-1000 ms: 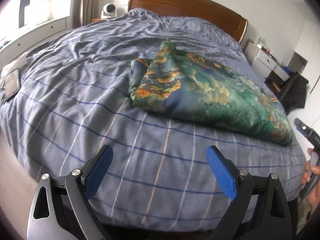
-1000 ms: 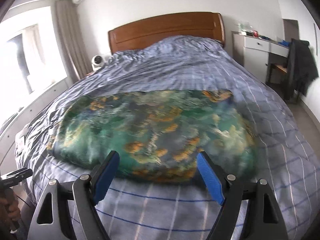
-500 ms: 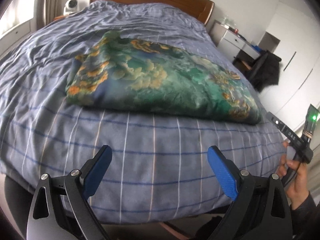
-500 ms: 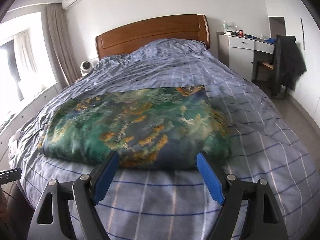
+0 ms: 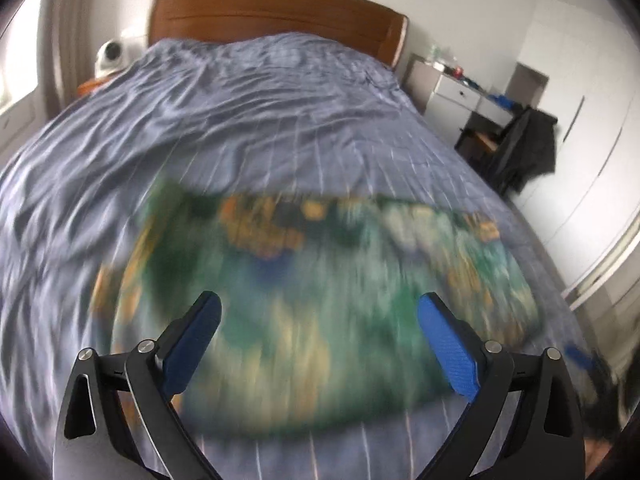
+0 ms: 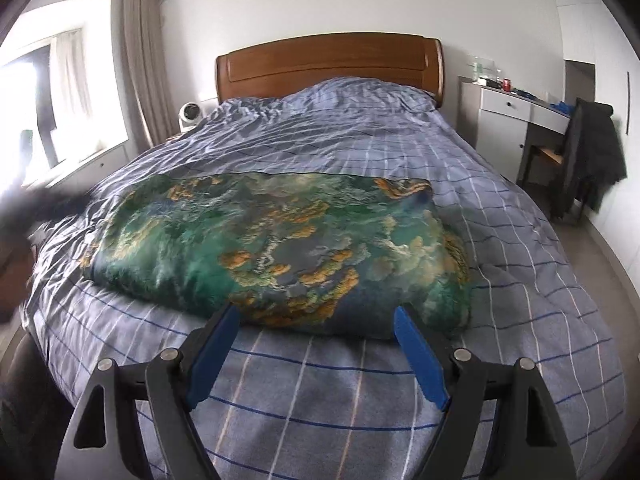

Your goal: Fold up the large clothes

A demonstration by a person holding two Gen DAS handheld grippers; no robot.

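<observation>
A large green and blue garment with orange patches [image 6: 280, 248] lies folded into a wide slab across the foot half of the bed [image 6: 360, 144]. In the left wrist view it [image 5: 320, 288] is blurred by motion. My left gripper [image 5: 318, 306] is open and empty, above the garment's near part. My right gripper [image 6: 318, 318] is open and empty, just in front of the garment's near edge over the striped blue duvet [image 6: 320, 392].
A wooden headboard [image 6: 328, 60] stands at the far end. A white dresser [image 6: 504, 120] and a chair with a dark jacket [image 6: 592, 148] stand to the right. A small white fan [image 6: 189, 114] and a window with curtains [image 6: 60, 92] are on the left.
The left gripper has swung from the bed's left side toward the garment and now sits over it, moving fast. The right gripper has drawn slightly nearer the garment's front edge.
</observation>
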